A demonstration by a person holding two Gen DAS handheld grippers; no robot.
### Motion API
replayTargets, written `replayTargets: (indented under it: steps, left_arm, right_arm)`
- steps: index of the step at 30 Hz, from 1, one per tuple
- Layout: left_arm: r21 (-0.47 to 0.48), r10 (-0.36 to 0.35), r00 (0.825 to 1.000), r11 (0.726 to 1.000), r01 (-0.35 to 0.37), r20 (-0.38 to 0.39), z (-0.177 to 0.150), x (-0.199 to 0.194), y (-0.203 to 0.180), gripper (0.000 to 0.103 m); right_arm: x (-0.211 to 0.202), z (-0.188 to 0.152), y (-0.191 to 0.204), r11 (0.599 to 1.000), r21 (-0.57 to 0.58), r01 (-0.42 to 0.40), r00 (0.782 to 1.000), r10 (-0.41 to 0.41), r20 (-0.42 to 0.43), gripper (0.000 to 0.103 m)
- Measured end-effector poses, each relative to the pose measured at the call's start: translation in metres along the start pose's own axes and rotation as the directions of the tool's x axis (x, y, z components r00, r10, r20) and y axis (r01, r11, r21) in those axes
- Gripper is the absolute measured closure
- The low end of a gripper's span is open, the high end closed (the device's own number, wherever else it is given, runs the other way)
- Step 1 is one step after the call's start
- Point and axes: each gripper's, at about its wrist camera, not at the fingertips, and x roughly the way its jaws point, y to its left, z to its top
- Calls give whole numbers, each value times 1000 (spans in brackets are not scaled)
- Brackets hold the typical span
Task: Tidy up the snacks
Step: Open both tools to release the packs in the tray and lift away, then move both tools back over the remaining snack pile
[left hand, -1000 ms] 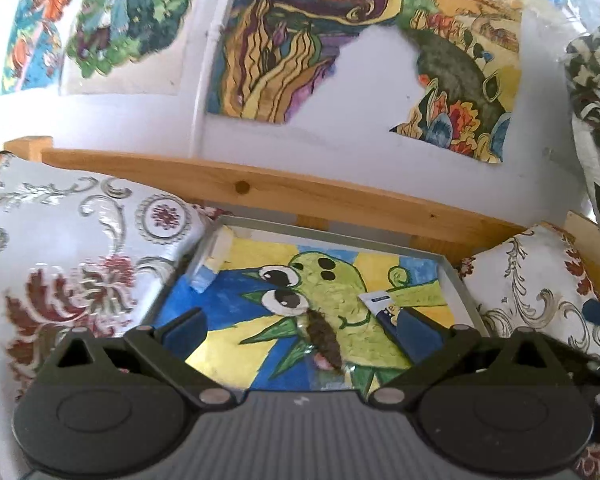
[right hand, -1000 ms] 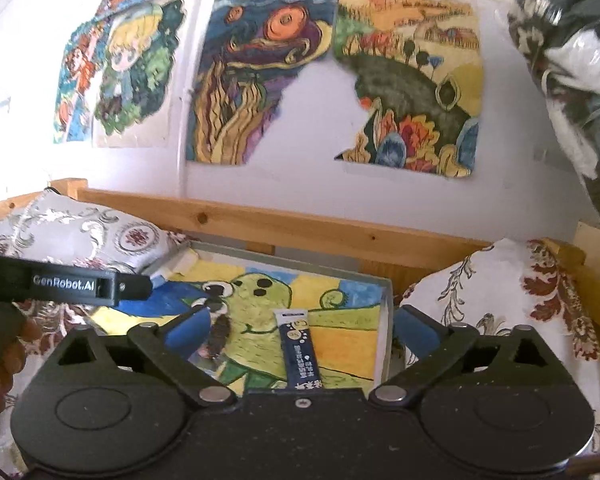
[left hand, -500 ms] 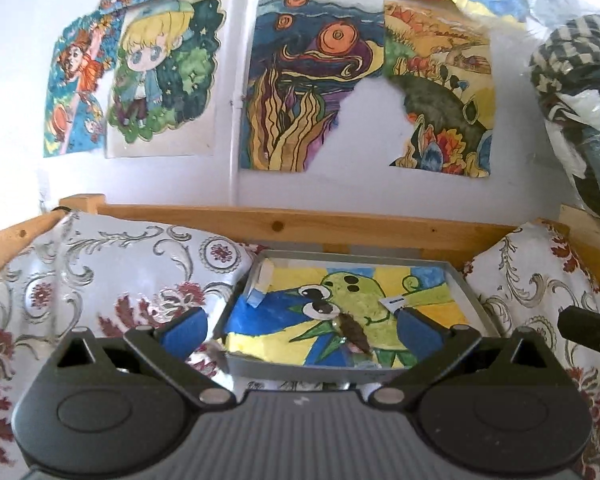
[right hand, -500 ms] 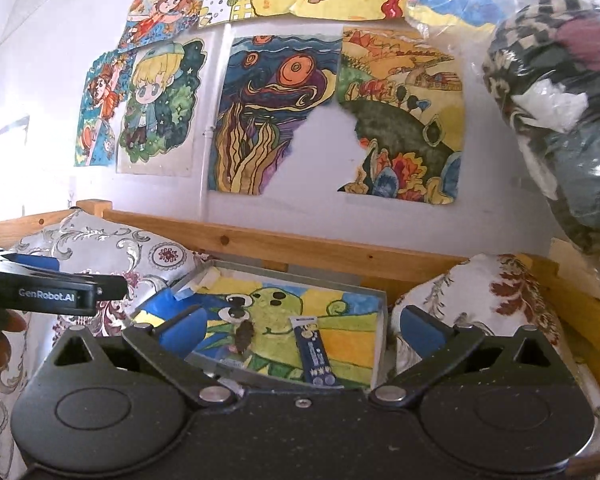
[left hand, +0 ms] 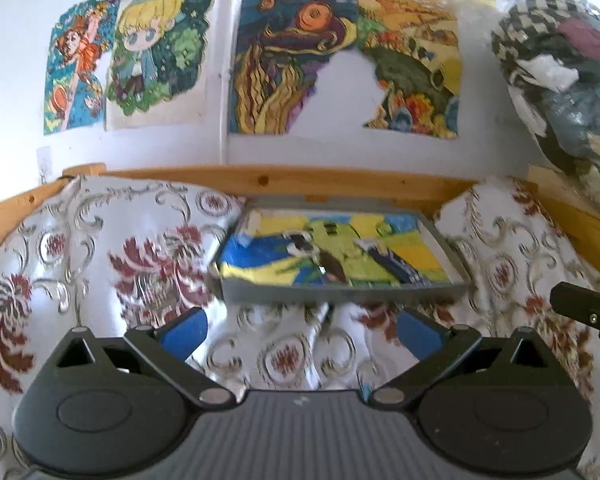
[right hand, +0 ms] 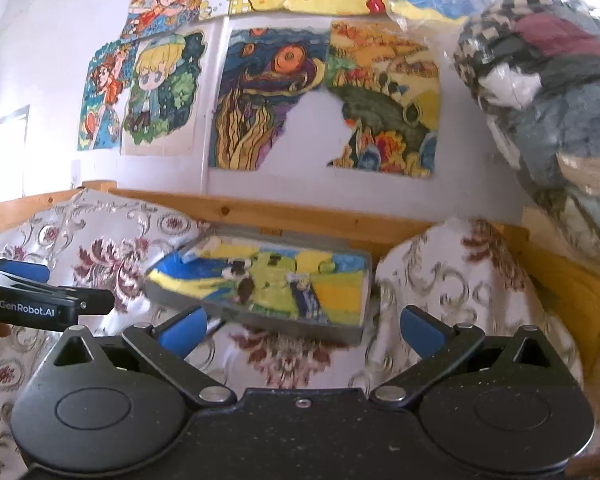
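Both grippers pulled back from tray (left hand: 340, 292) vs 1 s ago; tray now smaller, at 12 o'clock in both views. Brown snack (left hand: 334, 266) + blue sachet (left hand: 396, 266) lie in tray on painted liner. Judgement: drop-off done, retreat phase.

L gripper (left hand: 302, 330): tongs wide apart, empty, over floral cloth (left hand: 140, 256). R gripper (right hand: 300, 330): same, apart, empty. Both level, pointing at tray; L tool at R view's 9 o'clock.

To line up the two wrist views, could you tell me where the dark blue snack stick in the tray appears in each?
Left wrist: dark blue snack stick lies right of centre in the grey tray, right of the brown snack.
Right wrist: it sits just right of the tray's middle.
Shared landmark: the wooden rail behind the tray.
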Motion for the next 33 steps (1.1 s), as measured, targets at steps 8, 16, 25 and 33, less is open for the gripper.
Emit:
replayTargets:
  steps: [8,16,25,33]
  left_arm:
    - [24,-29,996,999,31,-89,-36,-11,-4,0]
    - [22,-12,981,1000,17,-196,-67,-13,5,0]
    - [14,-16,955,1000,21,-296,-92,-12,7,1]
    - [20,-17,939,999,26,-344,-103,-9,5,1]
  right_arm:
    - [-13,-37,9,1000,21,14,993,-12,-121,1]
    - [-14,-67,17,999,36,-11,972,19,-232,1]
    - [-10,-76,18,996,66,-66,955,82,-286,1]
    - [-2,-89,26,993,55,-104,932,117,-344,1]
